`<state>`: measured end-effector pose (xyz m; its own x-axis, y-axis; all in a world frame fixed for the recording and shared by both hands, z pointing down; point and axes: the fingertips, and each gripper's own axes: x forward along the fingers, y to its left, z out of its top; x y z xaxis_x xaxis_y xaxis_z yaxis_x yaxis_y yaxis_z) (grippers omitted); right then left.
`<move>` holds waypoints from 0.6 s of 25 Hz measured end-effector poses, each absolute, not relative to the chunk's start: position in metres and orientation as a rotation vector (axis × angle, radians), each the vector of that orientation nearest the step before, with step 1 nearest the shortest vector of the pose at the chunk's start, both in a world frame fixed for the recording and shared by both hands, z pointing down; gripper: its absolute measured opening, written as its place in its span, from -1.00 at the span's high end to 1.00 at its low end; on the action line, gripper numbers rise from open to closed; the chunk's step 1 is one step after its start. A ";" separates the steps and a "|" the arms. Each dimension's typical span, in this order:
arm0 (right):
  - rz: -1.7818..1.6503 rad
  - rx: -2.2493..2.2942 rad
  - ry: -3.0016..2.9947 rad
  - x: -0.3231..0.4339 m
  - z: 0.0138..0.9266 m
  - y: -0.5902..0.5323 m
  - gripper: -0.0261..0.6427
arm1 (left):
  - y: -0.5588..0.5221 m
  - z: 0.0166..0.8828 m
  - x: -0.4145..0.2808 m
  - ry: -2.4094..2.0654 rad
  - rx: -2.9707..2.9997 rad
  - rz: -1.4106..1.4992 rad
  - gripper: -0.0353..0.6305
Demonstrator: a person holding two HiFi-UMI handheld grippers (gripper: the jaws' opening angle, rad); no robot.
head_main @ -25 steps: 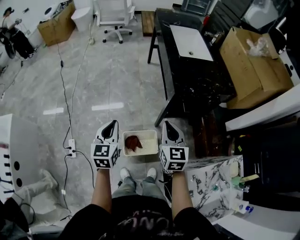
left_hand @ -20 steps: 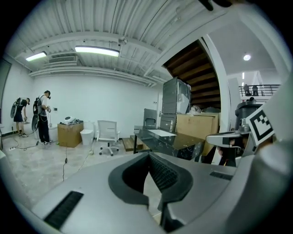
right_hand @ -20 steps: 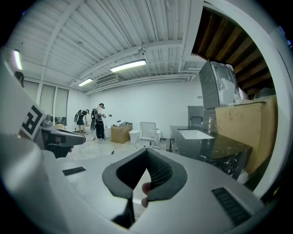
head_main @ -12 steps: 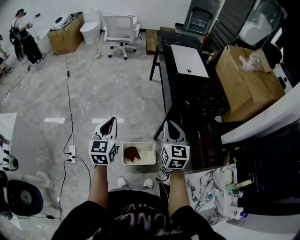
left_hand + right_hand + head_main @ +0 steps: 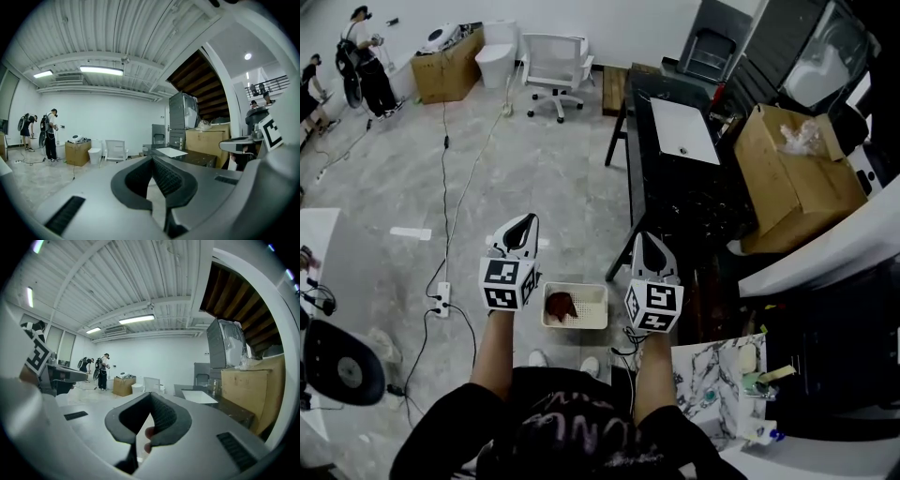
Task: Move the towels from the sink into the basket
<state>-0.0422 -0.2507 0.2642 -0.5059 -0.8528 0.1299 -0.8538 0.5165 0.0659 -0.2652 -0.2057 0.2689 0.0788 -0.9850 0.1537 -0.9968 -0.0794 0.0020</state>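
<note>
In the head view a white basket (image 5: 592,319) stands on the floor by my feet, with a dark red towel (image 5: 560,306) in its left half. My left gripper (image 5: 525,219) is held out level to the left of the basket, its jaws shut with nothing in them. My right gripper (image 5: 645,238) is to the basket's right, also shut and holding nothing. The white sink (image 5: 684,131) is set in the black counter (image 5: 675,202) ahead on the right; no towel shows in it. In the left gripper view (image 5: 152,157) and the right gripper view (image 5: 150,393) the jaws point across the room.
A cardboard box (image 5: 792,164) lies right of the counter. A white office chair (image 5: 555,56), a toilet (image 5: 497,58) and another box stand by the far wall. Cables and a power strip (image 5: 442,298) cross the floor on the left. Two people (image 5: 366,52) stand at the far left.
The head view has tipped upward, showing more of the far room; basket and grippers sit slightly lower and nearer together. Both grippers stay shut and empty.
</note>
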 end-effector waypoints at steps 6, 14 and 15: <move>-0.027 1.444 -2.610 -0.043 0.264 -0.250 0.88 | -0.205 0.268 -0.262 -2.048 2.232 0.172 0.84; -0.015 1.467 -2.607 -0.033 0.259 -0.257 0.88 | -0.204 0.255 -0.254 -2.076 2.258 0.183 0.84; -0.015 1.469 -2.609 -0.032 0.259 -0.258 0.88 | -0.204 0.254 -0.254 -2.076 2.258 0.177 0.84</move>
